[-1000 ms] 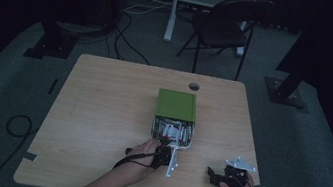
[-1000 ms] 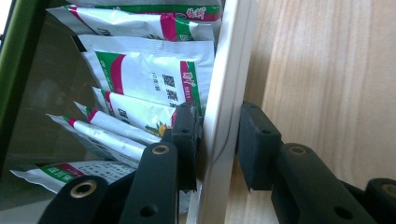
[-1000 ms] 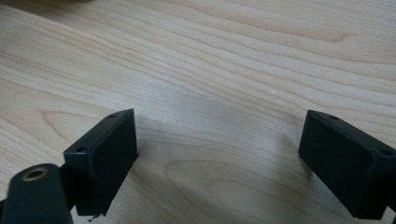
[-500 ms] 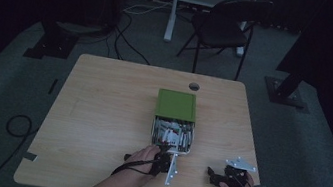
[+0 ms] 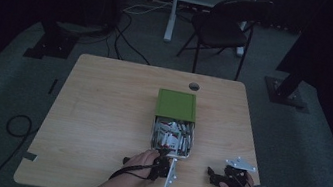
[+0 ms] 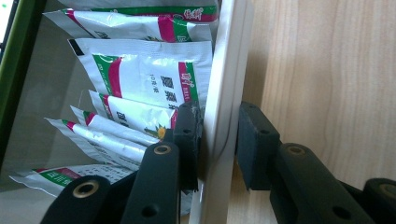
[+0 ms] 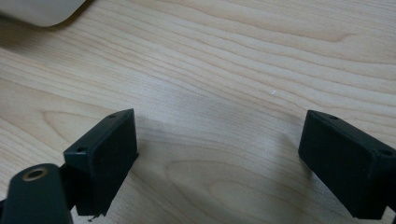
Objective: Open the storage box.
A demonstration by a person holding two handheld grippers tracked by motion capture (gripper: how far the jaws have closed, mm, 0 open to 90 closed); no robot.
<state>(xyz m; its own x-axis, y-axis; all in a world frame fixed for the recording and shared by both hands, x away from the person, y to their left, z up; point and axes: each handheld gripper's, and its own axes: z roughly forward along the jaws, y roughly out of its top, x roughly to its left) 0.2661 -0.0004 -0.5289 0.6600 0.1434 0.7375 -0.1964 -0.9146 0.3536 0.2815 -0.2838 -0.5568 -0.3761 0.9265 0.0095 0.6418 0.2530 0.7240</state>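
**Drawer drawn further out of the green box**

The white drawer [image 5: 173,136] of sachets now stands further out of the green box [image 5: 176,105] than it did a second ago: more of the packed tray shows below the sleeve's near edge, and the left hand has drawn back toward the near edge of the counter [image 5: 100,113] with it. Judging by that, the pull is well under way, with the far part of the drawer still inside the sleeve.

The drawer's long axis runs from the green box straight toward the person, its open mouth upward and its front wall [image 6: 224,93] at the near end. The sachets [image 6: 149,79] stand on edge inside, stacked along that axis, just behind the front wall.

The left gripper [image 6: 217,140] straddles that front wall, one jaw inside among the sachets and one outside over the wood; the inner pad touches the wall, while a slight gap shows at the outer one, so the hold looks narrow but not fully clamped.

To the right of the drawer's near end and apart from it, the right gripper [image 7: 219,154] rests over bare counter, jaws spread wide and holding nothing.
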